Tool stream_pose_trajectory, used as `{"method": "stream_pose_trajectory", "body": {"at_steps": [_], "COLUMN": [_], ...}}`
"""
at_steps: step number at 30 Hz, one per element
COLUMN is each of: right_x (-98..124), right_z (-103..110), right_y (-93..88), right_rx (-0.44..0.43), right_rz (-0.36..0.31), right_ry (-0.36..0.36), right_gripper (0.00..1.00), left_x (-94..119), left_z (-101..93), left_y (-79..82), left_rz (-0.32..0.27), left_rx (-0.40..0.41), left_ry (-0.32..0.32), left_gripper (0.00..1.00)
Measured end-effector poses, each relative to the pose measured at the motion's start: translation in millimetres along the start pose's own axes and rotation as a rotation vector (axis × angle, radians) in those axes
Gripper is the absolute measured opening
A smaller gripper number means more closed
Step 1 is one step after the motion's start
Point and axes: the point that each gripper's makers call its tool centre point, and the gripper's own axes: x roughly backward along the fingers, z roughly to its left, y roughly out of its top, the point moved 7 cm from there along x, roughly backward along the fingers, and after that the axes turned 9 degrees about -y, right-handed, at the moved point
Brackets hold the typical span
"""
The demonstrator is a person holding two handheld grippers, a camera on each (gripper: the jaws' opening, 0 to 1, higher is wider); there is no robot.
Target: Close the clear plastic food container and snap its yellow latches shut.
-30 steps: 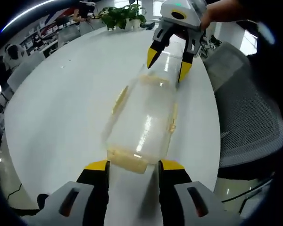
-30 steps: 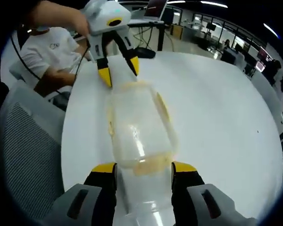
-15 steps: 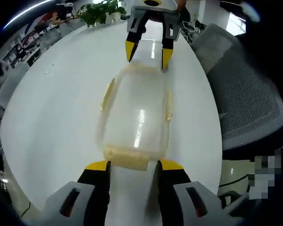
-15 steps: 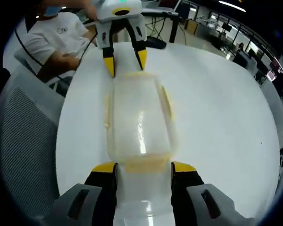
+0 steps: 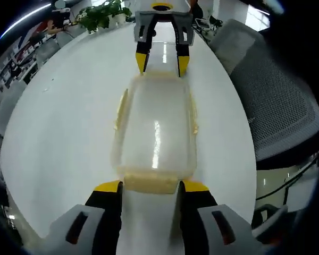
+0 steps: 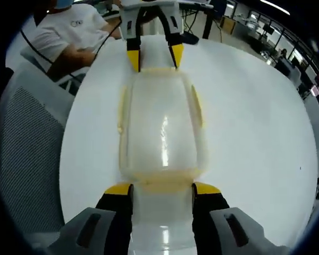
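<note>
Lying lengthwise on the round white table (image 5: 58,122), the clear plastic food container (image 5: 155,130) sits between the two grippers, its lid on top and a streak of glare down its middle. In the left gripper view, the left gripper (image 5: 149,187) has its yellow-tipped jaws spread apart on either side of the container's near end, where a yellow latch (image 5: 149,184) runs across the short edge just between the tips; whether the tips touch the plastic cannot be told. The right gripper (image 5: 160,62) faces it from the far end, jaws likewise apart and straddling that short edge. Further yellow latches line the long sides (image 5: 120,109). In the right gripper view the same layout shows mirrored: the right gripper (image 6: 162,189) frames the near end of the container (image 6: 162,127), and the left gripper (image 6: 154,56) stands at the far end. A grey mesh chair (image 5: 276,101) stands beside the table, a potted plant (image 5: 98,15) at its far edge, and a seated person in a white shirt (image 6: 69,32) is beyond the table.
</note>
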Motion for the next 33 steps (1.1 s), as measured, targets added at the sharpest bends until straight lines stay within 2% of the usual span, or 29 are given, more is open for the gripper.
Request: {"method": "stream_pose_trajectory", "body": {"at_steps": [3, 4, 6, 14, 22, 29, 33], "right_x": [-4.4, -4.3, -5.2, -4.9, -3.9, -5.6, -5.3], "right_z": [0.1, -0.6, -0.9, -1.8, -1.1, -1.3, -1.8], "right_y": [1.1, 4.1, 6.4, 6.1, 3.5, 7.7, 6.5], "right_rx": [0.015, 0.005, 0.026, 0.036, 0.025, 0.036, 0.04], "right_rz": [0.03, 0.014, 0.03, 0.047, 0.016, 0.074, 0.076], "right_ry": [0.015, 0.015, 0.016, 0.023, 0.02, 0.018, 0.019], "right_gripper": [0.45, 0.45, 0.44, 0.41, 0.4, 0.4, 0.4], "left_x": [-2.4, -3.2, -5.1, -5.1, -5.8, -7.9, -8.0], "left_z": [0.5, 1.2, 1.3, 2.6, 1.7, 4.5, 4.2], "left_y": [1.5, 2.2, 0.6, 0.5, 1.9, 6.0, 6.3], "left_rz": [0.0, -0.001, 0.011, -0.001, 0.016, 0.046, 0.054], "left_rx": [-0.007, -0.019, -0.016, -0.012, -0.009, -0.032, -0.034], "left_ry": [-0.028, -0.028, -0.034, -0.059, -0.061, -0.078, -0.077], "left_gripper": [0.4, 0.4, 0.39, 0.39, 0.38, 0.39, 0.4]}}
